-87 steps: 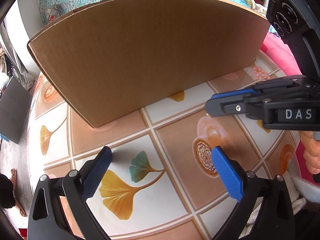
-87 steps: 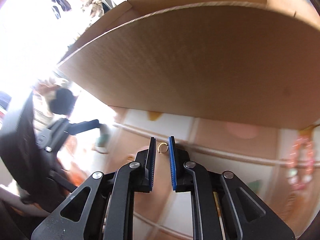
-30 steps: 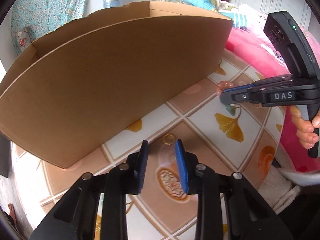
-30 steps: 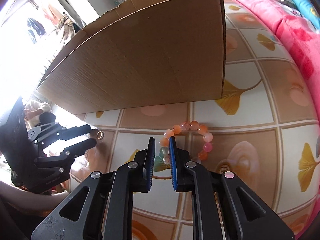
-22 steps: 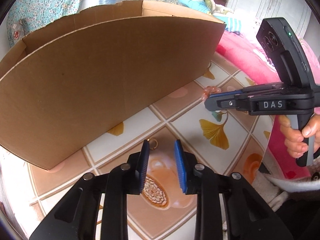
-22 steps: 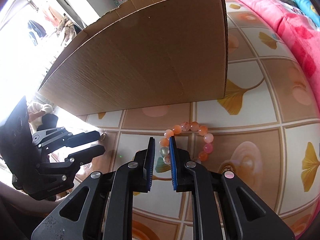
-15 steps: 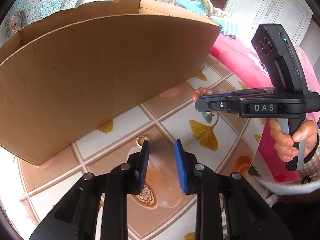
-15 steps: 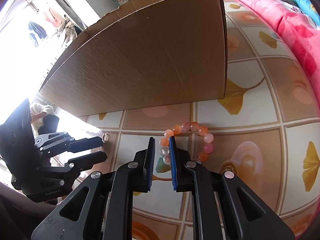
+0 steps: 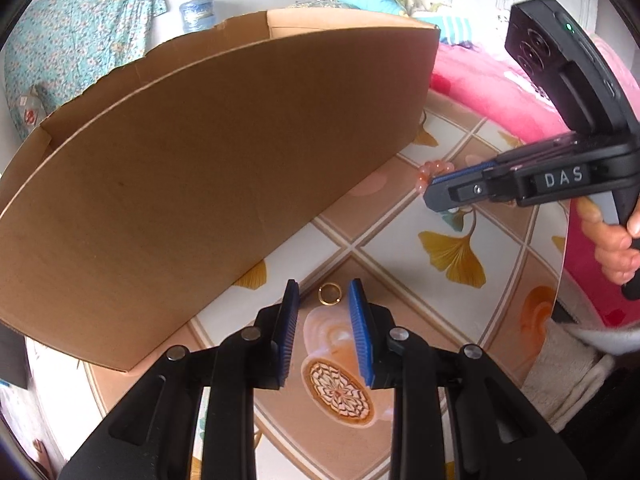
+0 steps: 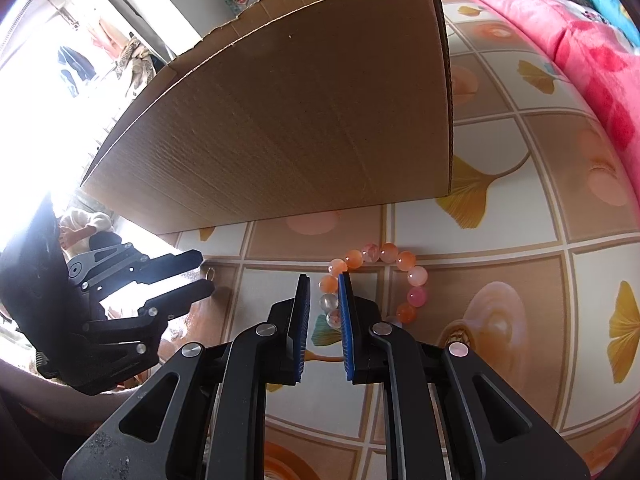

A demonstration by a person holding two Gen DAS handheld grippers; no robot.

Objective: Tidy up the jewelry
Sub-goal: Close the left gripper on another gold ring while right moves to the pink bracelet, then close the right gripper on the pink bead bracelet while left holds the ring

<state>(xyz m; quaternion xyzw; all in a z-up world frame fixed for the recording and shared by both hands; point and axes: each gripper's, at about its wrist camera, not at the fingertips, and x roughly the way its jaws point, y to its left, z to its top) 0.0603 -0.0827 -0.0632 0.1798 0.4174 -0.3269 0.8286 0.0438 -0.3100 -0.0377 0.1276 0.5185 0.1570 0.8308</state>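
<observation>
The left gripper [image 9: 323, 294] is held slightly apart, with the gold ring [image 9: 330, 293] lying flat on the mat [image 9: 400, 248] between its tips, untouched. The right gripper [image 10: 323, 294] is parted narrowly over the bead bracelet [image 10: 374, 276]; nothing is pinched. The box [image 9: 208, 168] is seen behind.

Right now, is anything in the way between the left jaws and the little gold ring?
No. The ring lies flat on the patterned cloth, just ahead of the left gripper, whose jaws stand apart. Nothing sits between them. The box stands off to the side.
</observation>
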